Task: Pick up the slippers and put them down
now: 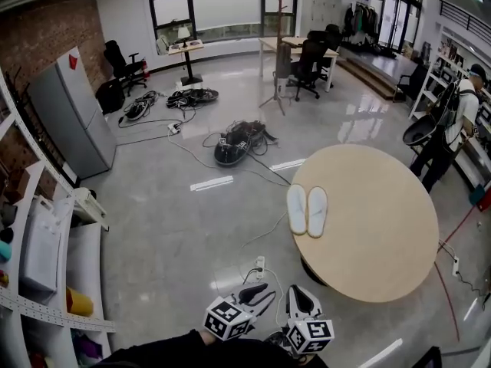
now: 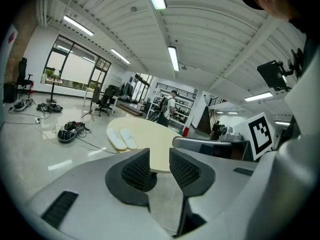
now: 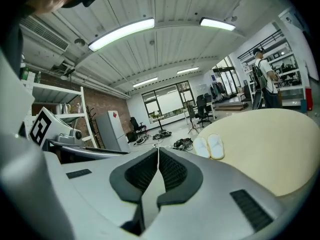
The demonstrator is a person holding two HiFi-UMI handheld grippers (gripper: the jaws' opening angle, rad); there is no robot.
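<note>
Two white slippers (image 1: 307, 211) lie side by side near the left edge of the round beige table (image 1: 383, 236). They show small in the left gripper view as slippers (image 2: 121, 139) and in the right gripper view as slippers (image 3: 210, 146). My left gripper (image 1: 259, 294) hovers over the floor well short of the table, jaws apart with nothing between them. My right gripper (image 1: 301, 300) is beside it, shut and empty. In its own view the left gripper (image 2: 159, 169) shows a clear gap; the right gripper (image 3: 158, 171) has its pads together.
A power strip and cable (image 1: 258, 267) lie on the floor before the grippers. Cable bundles (image 1: 239, 141) sit farther out. A grey cabinet (image 1: 73, 113) and white shelves (image 1: 54, 259) line the left. A person (image 1: 453, 129) stands beyond the table at right.
</note>
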